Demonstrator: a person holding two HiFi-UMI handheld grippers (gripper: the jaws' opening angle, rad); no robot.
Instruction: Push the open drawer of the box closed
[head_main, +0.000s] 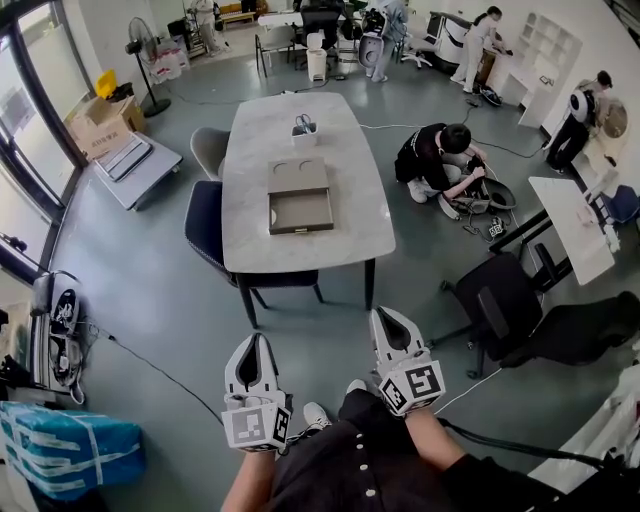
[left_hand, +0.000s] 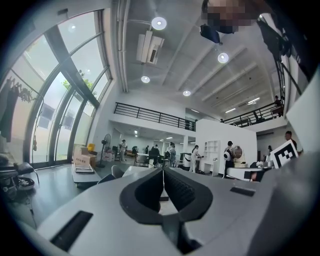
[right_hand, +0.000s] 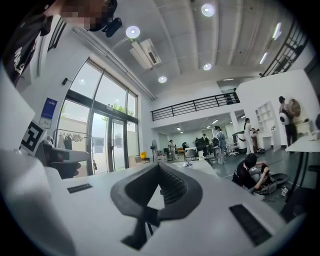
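A flat grey box (head_main: 298, 177) lies in the middle of a long marble table (head_main: 250, 130), well ahead of me. Its drawer (head_main: 300, 212) is pulled out toward the near end of the table and looks empty. Both grippers hang low in front of my body, far short of the table. My left gripper (head_main: 256, 340) has its jaws closed together, nothing between them, which the left gripper view confirms (left_hand: 163, 170). The right gripper (head_main: 384, 316) is likewise shut and empty (right_hand: 159, 165). Neither touches the box.
Dark chairs (head_main: 205, 222) stand at the table's left side and near end. A black office chair (head_main: 500, 300) is on my right, a white table (head_main: 570, 225) beyond it. A person (head_main: 440, 160) crouches on the floor right of the table. A small holder (head_main: 304, 125) sits behind the box.
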